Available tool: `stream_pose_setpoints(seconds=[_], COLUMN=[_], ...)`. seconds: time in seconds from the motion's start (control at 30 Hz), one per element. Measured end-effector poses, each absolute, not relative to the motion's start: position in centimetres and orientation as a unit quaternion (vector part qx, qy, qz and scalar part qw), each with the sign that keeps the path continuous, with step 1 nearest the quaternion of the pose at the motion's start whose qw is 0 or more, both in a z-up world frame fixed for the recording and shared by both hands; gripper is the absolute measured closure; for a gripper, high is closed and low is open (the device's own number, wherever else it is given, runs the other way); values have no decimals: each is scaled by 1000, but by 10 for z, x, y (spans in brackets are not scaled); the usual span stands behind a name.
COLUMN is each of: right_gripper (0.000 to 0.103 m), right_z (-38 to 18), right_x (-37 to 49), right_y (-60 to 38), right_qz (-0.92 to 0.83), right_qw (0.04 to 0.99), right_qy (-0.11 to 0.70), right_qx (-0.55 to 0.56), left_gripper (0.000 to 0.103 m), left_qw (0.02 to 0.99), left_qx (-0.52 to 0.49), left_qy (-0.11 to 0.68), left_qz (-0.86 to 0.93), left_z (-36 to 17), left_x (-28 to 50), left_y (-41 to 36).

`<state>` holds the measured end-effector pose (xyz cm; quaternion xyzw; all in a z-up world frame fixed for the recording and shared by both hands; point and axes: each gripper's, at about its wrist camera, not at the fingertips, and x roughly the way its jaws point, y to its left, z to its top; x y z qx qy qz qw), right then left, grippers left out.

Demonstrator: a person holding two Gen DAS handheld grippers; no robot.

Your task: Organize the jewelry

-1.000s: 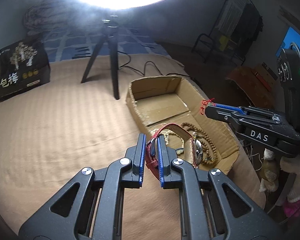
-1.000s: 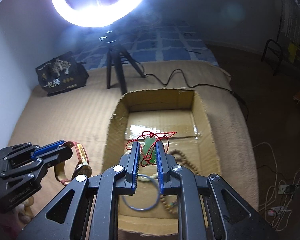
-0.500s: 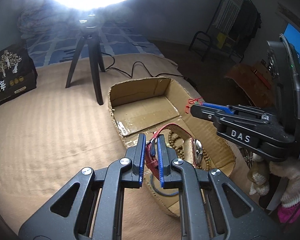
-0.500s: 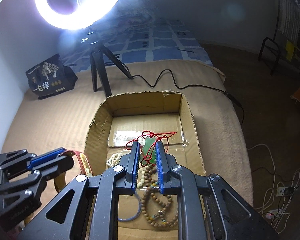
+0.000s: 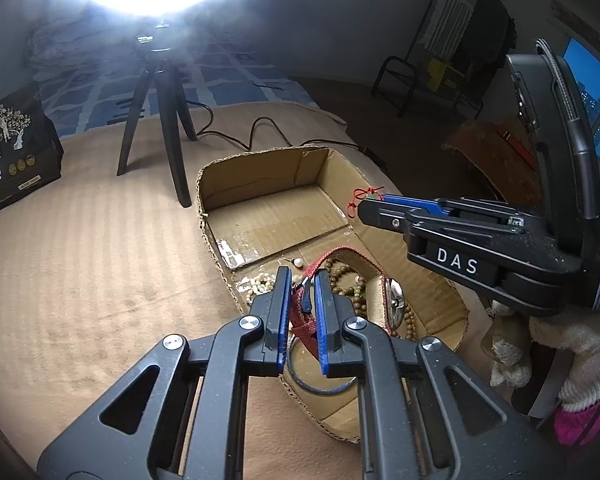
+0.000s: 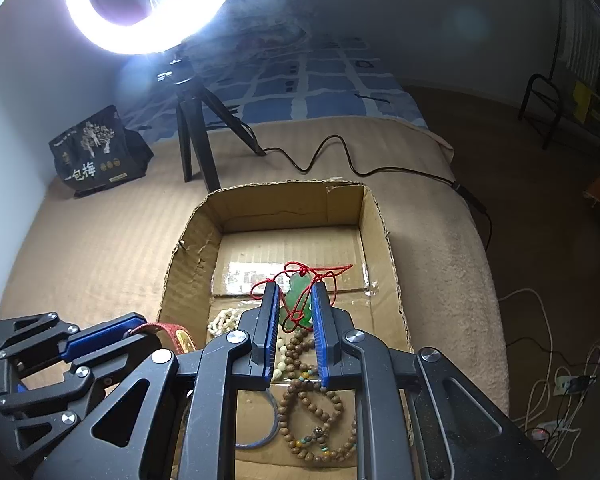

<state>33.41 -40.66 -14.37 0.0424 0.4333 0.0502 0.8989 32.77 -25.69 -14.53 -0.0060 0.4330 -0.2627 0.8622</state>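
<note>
Over the cardboard box [image 6: 380,236], my left gripper [image 5: 302,304] jaws pinch the red watch strap [image 5: 300,314]; my right gripper [image 6: 294,312] jaws clamp the green pendant [image 6: 298,300].

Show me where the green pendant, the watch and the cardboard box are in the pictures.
green pendant [image 6: 296,300]: right wrist view, on its green body between the jaws.
watch [image 5: 394,304]: left wrist view, on its metal case.
cardboard box [image 6: 288,204]: right wrist view, on its far inner wall.
</note>
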Motion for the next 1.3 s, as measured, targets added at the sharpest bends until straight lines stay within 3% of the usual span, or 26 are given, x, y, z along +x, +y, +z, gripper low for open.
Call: stream_pose_setpoints(seconds=[0.23,0.33,0.4,0.5,0.6,0.7,1.3], right_gripper=[89,79,59,50,44,34,34], right_z=[-144,-143,-142,-140,-139,-139,-110], right_x=[335,335,334,333,334,334,312], right_y=[-406,-406,-406,-407,-407,-405,-392], right_qz=[46,43,39,33,27,20,15], right_qw=[900,901,902,905,905,906,916], right_qy=[431,430,428,422,424,422,402], right_qx=[37,36,35,36,31,25,13], left_gripper=[92,86,74,51,36,36,36], left_qw=[859,860,862,867,873,873,883], left_qx=[-2,1,2,2,1,-1,6], left_qy=[433,431,427,419,412,414,395], left_qz=[-271,-274,-272,-269,-262,-259,-252], left_z=[-146,-146,-144,-142,-140,-140,-114], left_x=[326,324,323,321,320,320,302], left_y=[-260,-263,-264,-263,-261,-259,-244])
